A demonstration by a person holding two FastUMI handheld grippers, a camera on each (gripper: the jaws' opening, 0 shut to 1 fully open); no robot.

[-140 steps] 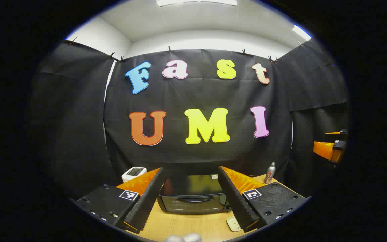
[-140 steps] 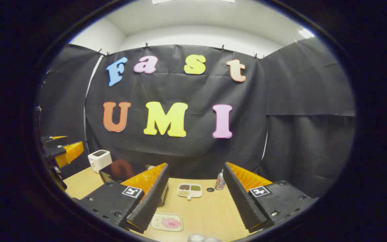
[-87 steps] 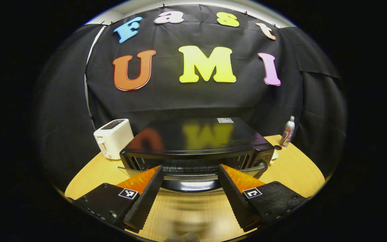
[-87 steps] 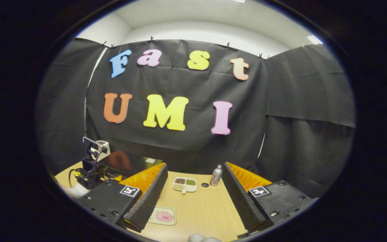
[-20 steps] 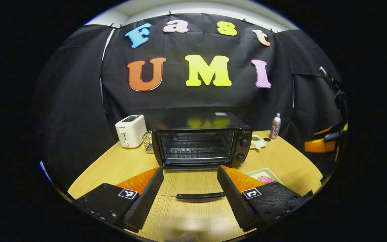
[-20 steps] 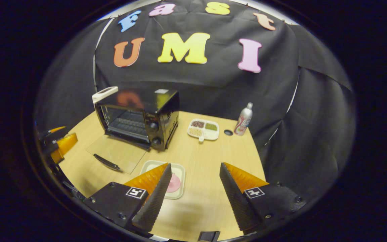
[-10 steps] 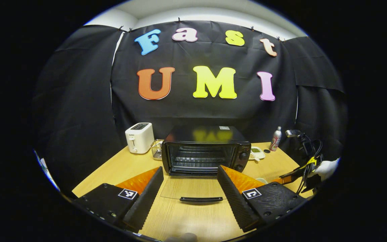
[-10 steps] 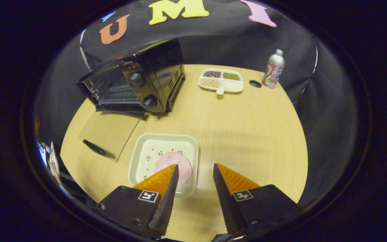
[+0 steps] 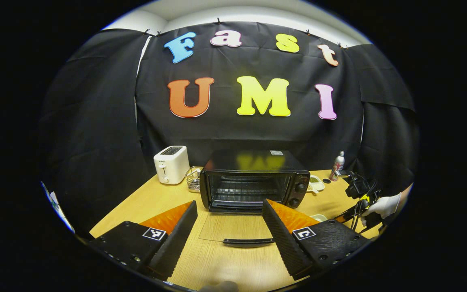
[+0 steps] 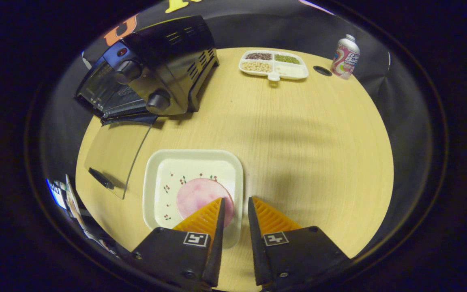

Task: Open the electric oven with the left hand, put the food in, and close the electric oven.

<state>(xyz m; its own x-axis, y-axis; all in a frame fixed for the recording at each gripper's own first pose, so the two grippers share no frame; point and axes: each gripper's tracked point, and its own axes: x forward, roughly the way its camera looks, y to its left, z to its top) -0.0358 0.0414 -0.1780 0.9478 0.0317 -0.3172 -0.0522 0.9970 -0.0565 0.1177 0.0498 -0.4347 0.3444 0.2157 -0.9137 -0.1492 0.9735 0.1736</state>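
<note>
1. The oven (image 9: 253, 180) stands at the centre of the left gripper view, its glass door (image 9: 233, 227) folded flat onto the table (image 9: 148, 202) with the handle (image 9: 247, 242) nearest the camera.
2. The left tool (image 9: 228, 239) sits low in that view, fingers wide apart and holding nothing, hanging short of the door.
3. In the right gripper view the plate (image 10: 195, 190) lies at lower centre, just right of the open door (image 10: 114, 156), with a pink round of food (image 10: 201, 198) on it.
4. The right tool (image 10: 234, 227) has its fingers drawn close, one over the plate's near right rim and one just outside it; whether they pinch the rim yet cannot be told.
5. The plate looks stiff, glazed and probably slippery and breakable, light enough for one tool. The raised rim is the sensible hold, kept level so the flat food does not slide.
6. The oven's rack (image 9: 245, 191) looks bare, so loading remains to be done.
</note>
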